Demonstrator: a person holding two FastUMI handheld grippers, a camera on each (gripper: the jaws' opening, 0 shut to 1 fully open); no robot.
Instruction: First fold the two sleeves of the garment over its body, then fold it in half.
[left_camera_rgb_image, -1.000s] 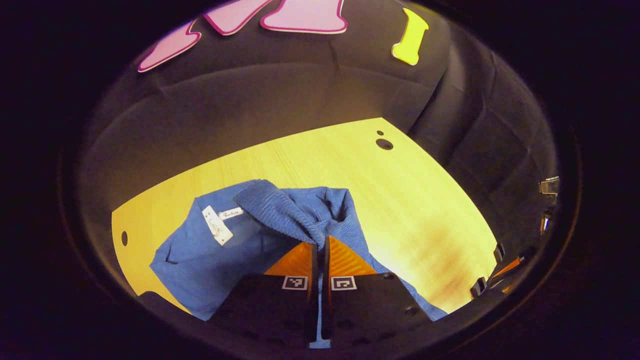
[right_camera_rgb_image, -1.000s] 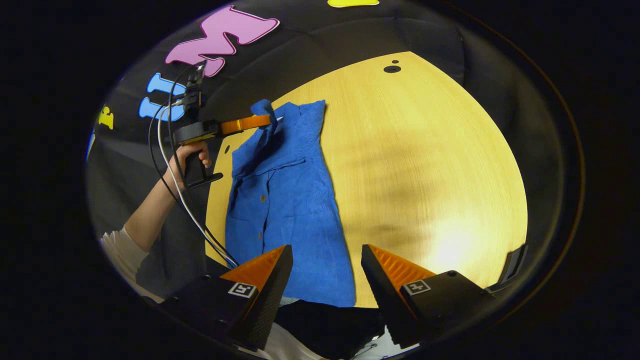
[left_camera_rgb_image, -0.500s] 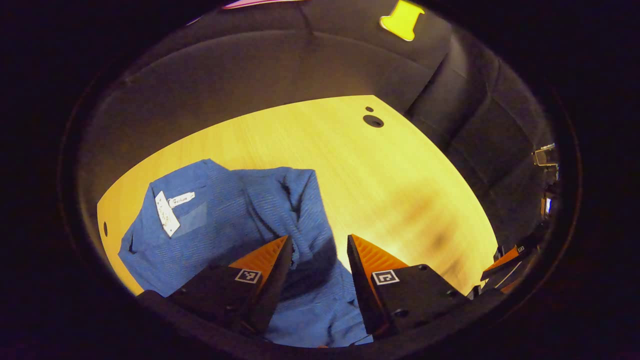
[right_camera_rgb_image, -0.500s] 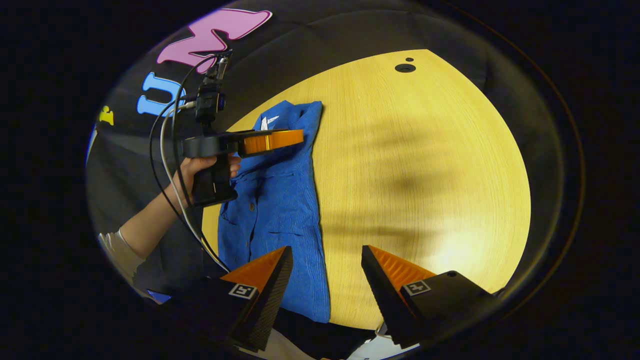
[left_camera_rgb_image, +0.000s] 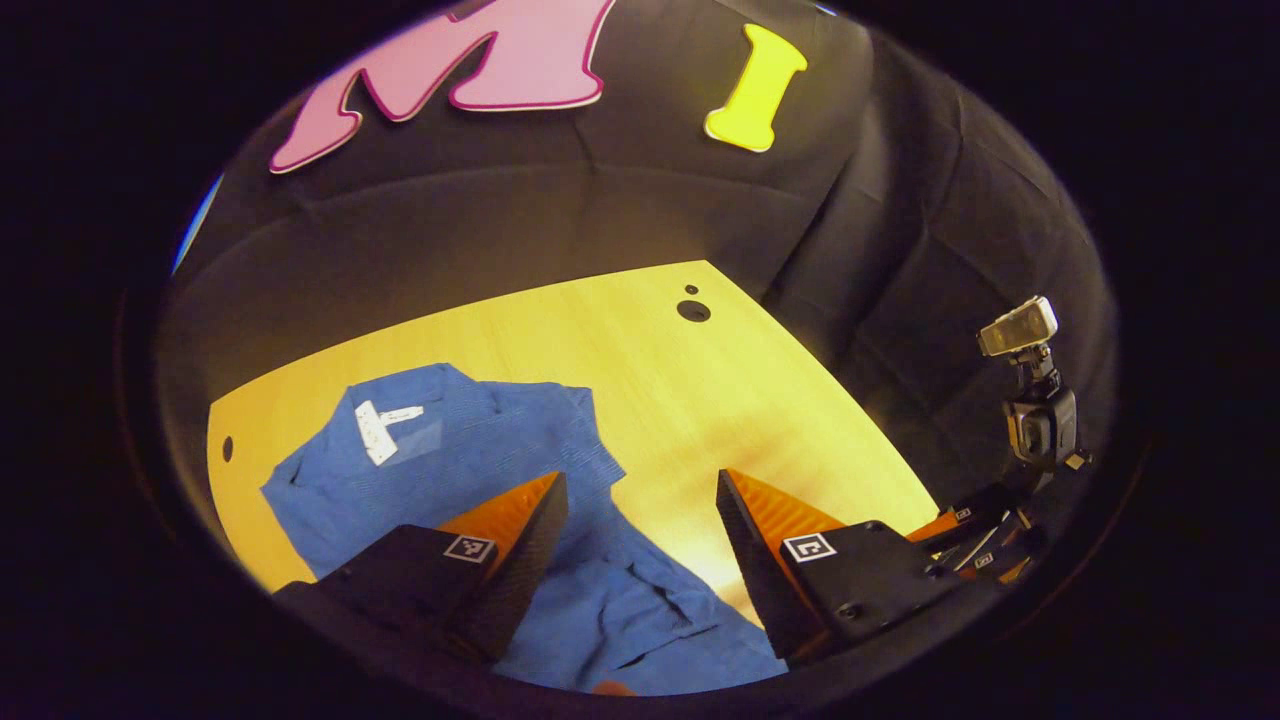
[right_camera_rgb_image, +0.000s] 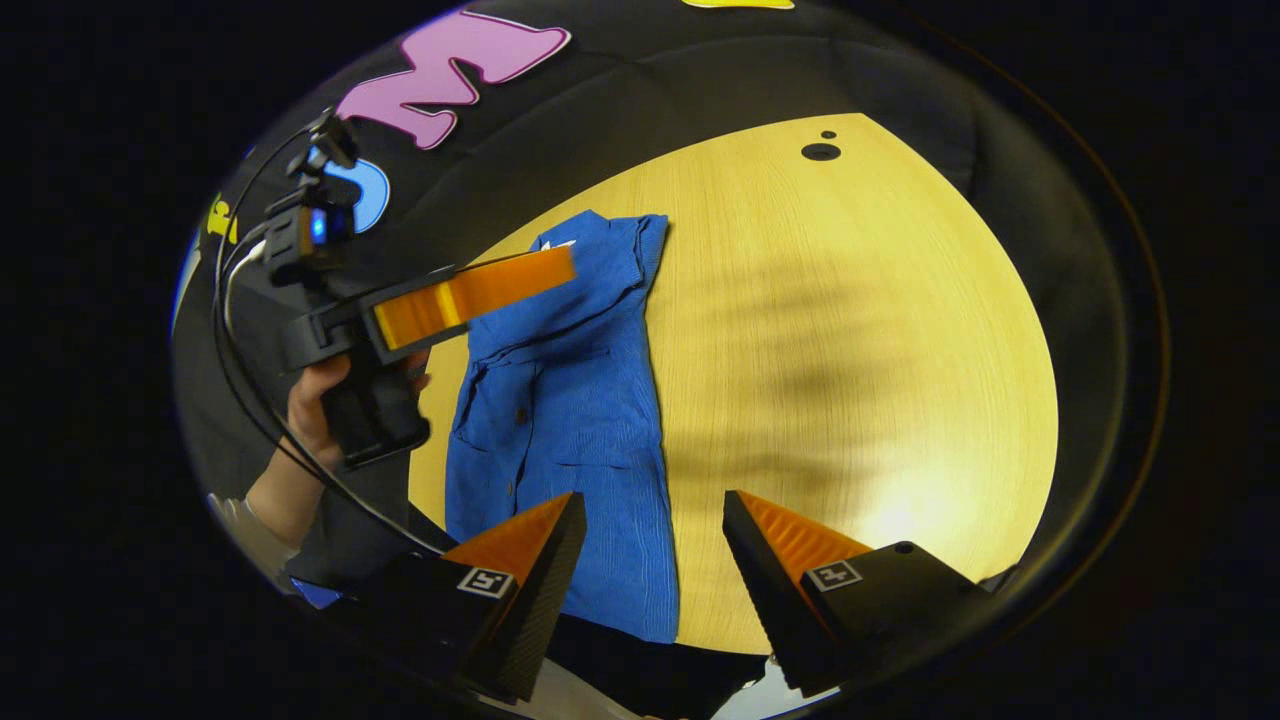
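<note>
the blue shirt (right_camera_rgb_image: 570, 400) lies flat along the left edge of the desk (right_camera_rgb_image: 850, 350). the left hand-held gripper (left_camera_rgb_image: 640, 520) hangs above it, released; the right hand-held gripper (right_camera_rgb_image: 655, 545) is released too, over the near edge.

Wooden table (right_camera_rgb_image: 850, 330) with round hole (right_camera_rgb_image: 820, 152); black cloth wall (left_camera_rgb_image: 560, 230).

Blue button-front shirt (right_camera_rgb_image: 570, 400) lying flat on the wooden table (right_camera_rgb_image: 850, 350), folded narrow, collar at the far end, white tag (left_camera_rgb_image: 377, 432) showing
</note>
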